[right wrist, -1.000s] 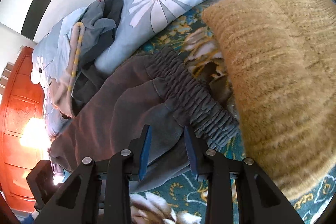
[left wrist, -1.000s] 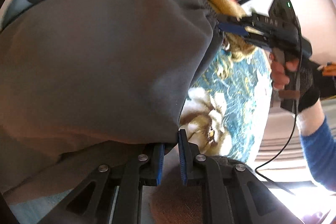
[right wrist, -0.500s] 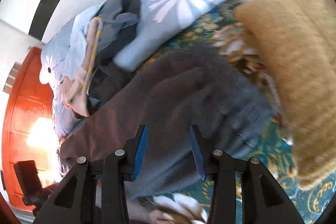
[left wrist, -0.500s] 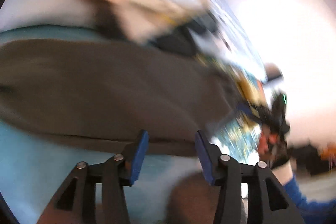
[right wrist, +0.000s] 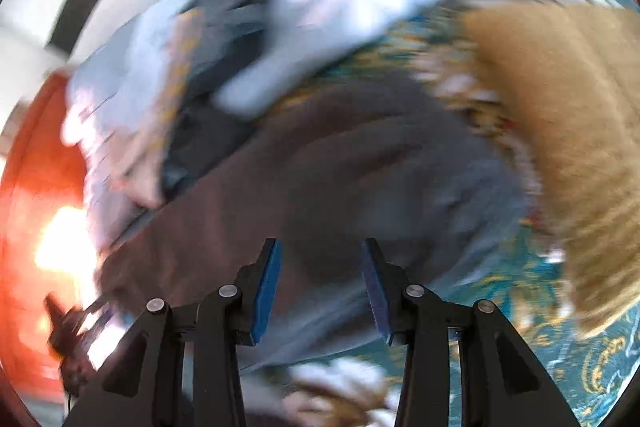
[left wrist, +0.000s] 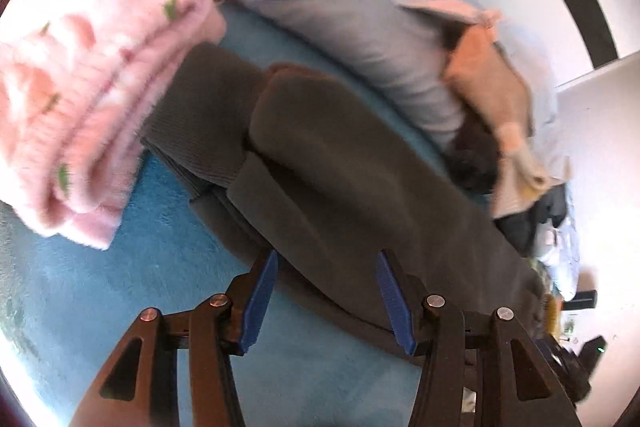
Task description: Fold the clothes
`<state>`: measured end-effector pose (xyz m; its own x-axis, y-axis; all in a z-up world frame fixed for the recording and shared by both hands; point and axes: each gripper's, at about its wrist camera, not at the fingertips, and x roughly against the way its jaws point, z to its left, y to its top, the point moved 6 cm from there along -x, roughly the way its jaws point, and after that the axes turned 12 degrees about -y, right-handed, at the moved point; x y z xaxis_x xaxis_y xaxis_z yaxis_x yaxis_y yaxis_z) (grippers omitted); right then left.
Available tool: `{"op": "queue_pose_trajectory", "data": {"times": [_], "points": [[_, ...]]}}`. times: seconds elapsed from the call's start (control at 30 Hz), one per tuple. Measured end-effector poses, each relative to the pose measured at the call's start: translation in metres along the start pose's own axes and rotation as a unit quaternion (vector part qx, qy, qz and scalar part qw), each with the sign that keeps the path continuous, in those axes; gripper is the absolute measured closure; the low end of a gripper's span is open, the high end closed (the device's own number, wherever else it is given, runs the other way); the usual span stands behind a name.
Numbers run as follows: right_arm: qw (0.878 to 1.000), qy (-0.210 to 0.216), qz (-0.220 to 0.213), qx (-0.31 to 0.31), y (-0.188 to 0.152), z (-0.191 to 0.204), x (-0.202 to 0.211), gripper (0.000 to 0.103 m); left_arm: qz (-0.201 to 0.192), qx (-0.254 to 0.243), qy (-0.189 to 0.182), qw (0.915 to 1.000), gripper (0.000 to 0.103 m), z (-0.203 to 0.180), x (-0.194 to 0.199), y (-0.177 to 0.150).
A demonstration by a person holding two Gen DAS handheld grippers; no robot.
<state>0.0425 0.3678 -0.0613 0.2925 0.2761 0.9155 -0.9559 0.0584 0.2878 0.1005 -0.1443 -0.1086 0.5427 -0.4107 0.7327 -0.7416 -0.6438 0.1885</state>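
Your left claw [left wrist: 326, 297] is spread wide with nothing in it, hovering over the gray trousers [left wrist: 352, 163], which lie flat on the blue bedspread [left wrist: 132, 267]. Your right claw [right wrist: 320, 287] is also apart above the same trousers. A second ago your left claw pinched the cloth; it has let go.

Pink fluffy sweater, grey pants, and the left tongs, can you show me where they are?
Pink fluffy sweater [left wrist: 88, 99], left wrist view, its folded top.
Grey pants [left wrist: 360, 179], left wrist view, the broad middle.
Left tongs [left wrist: 328, 299], left wrist view, between the blue tips.
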Motion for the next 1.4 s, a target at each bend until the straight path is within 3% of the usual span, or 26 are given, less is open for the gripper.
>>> {"op": "queue_pose_trajectory", "data": {"times": [0.1,0.23,0.4,0.5,0.57,0.63,0.77,0.97,1.03,1.13,1.2,1.4], "points": [[0.992,0.014,0.032,0.125,-0.02,0.058,-0.007,0.054,0.0,0.007,0.011,0.9999,0.047,0.009,-0.013,0.0],[0.967,0.021,0.073,0.243,-0.05,0.115,-0.028,0.05,-0.001,0.016,0.026,0.9995,0.047,0.021,-0.029,-0.001],[0.94,-0.022,0.102,0.325,-0.076,0.136,-0.05,0.05,-0.02,0.006,0.011,0.9997,0.05,0.018,-0.031,0.008],[0.939,-0.044,0.105,0.324,-0.08,0.131,-0.054,0.054,-0.018,0.006,0.01,0.9998,0.059,0.02,-0.035,0.013],[0.941,-0.052,0.103,0.318,-0.083,0.127,-0.054,0.066,-0.02,0.016,0.005,0.9997,0.074,0.025,-0.038,0.015],[0.941,-0.057,0.104,0.316,-0.082,0.124,-0.054,0.083,-0.021,0.025,0.001,0.9995,0.082,0.032,-0.037,0.018],[0.941,-0.057,0.111,0.315,-0.082,0.12,-0.051,0.092,-0.033,0.012,0.013,0.9993,0.096,0.03,-0.033,0.021],[0.953,-0.006,0.096,0.286,-0.073,0.114,-0.021,0.096,-0.085,0.006,-0.005,0.9964,0.098,0.019,0.005,0.026],[0.954,-0.002,0.102,0.283,-0.076,0.107,-0.018,0.096,-0.064,-0.008,0.019,0.9977,0.098,0.026,-0.003,0.022],[0.944,-0.022,0.134,0.3,-0.096,0.106,-0.04,0.096,-0.04,0.004,0.043,0.9983,0.098,0.046,-0.02,0.017],[0.94,-0.033,0.142,0.308,-0.103,0.104,-0.048,0.095,-0.039,0.023,0.037,0.9983,0.098,0.055,-0.024,0.016],[0.947,-0.023,0.135,0.29,-0.092,0.096,-0.039,0.087,-0.042,0.03,0.023,0.9984,0.094,0.056,-0.014,0.016]]}}
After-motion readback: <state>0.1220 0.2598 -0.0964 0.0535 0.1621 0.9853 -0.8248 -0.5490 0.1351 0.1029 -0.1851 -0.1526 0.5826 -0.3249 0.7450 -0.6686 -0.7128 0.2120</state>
